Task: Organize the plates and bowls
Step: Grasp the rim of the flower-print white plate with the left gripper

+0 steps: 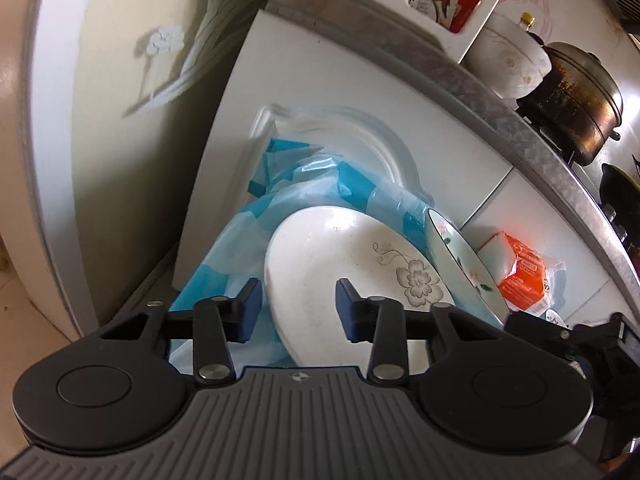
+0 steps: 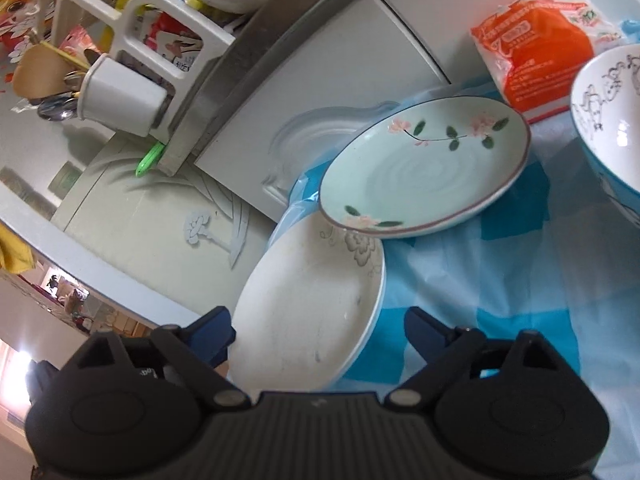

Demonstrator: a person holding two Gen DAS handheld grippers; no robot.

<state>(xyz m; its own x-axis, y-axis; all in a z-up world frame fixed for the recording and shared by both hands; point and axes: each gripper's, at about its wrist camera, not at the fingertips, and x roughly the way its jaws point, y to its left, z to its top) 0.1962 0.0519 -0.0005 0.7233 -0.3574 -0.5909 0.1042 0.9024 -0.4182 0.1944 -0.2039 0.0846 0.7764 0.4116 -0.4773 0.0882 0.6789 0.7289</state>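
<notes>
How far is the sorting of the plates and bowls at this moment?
Nothing looks sorted yet. The green plate rests with one edge on the white plate, and the bowl stands apart on the blue cloth. In hand: both the left gripper and right gripper straddle the white plate's rim, neither clamped. All stacking remains.

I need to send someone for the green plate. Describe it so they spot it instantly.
Start at the blue-and-white checked plastic cloth below the white cabinet doors. Two plates sit there: the pale green round ceramic plate overlaps the far edge of a larger white plate with a grey flower. Only the green one has pink blossoms, green leaves and a brownish rim.
</notes>
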